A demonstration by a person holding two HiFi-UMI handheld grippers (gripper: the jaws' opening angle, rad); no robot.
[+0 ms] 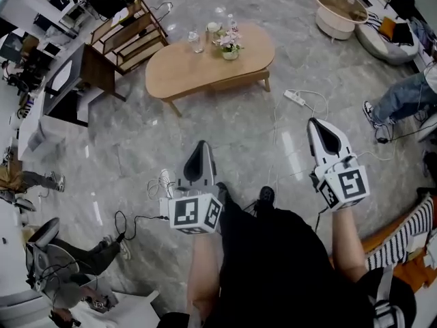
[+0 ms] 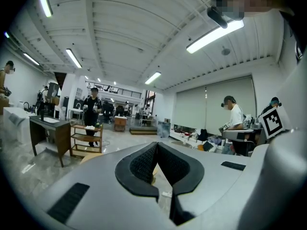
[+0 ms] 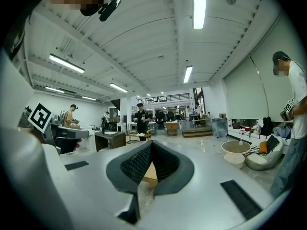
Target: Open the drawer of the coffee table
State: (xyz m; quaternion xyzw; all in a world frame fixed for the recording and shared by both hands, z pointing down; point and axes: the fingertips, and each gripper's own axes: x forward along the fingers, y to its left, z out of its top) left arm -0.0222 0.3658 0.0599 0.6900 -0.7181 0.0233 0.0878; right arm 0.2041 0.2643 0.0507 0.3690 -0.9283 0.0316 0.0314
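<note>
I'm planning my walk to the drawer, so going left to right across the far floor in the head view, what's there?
Wooden shelf rack → coffee table → power strip → round white table.

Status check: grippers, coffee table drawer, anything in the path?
Left hand-held gripper and right hand-held gripper both shut, empty. Coffee table ahead, out of contact; drawer can't be made out from here. Power strip lies in between.

Tan wood, grey marble
The bench (image 1: 205, 67) was tan wood; the floor (image 1: 136, 149) was grey veined marble; the left hand-held gripper (image 1: 201, 147) and right hand-held gripper (image 1: 317, 125) were pale grey, black-padded, with black-and-white square markers.
</note>
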